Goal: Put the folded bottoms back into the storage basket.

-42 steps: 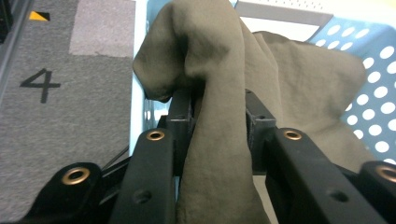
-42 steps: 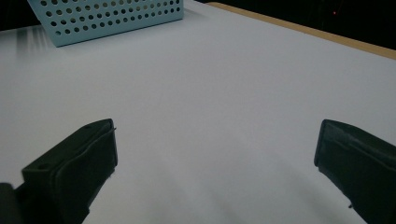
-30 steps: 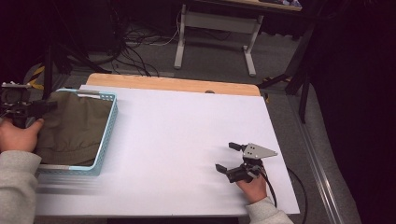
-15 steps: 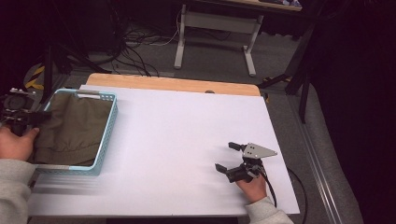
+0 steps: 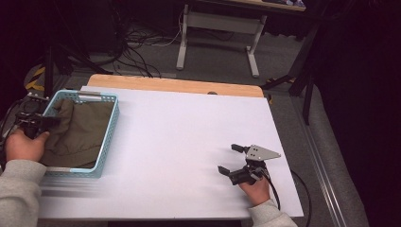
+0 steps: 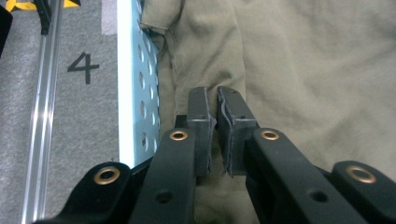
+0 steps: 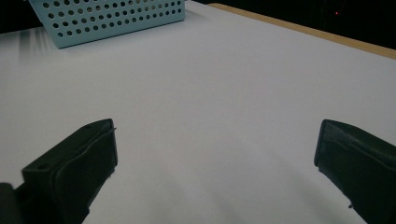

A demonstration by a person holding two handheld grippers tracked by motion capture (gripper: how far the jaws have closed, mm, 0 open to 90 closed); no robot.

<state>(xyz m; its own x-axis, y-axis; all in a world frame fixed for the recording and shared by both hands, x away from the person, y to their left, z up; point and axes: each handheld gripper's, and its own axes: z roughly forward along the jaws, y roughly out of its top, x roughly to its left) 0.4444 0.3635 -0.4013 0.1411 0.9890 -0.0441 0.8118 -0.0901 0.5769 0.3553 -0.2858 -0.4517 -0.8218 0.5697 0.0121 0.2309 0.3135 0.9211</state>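
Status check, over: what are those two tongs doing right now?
Left tongs nearly shut over olive cloth in blue basket; grip unclear. Right tongs open, resting on white table. Nothing in the way.

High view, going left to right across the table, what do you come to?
Left gripper → basket holding an olive cloth → bare white tabletop → right gripper, its jaws apart.
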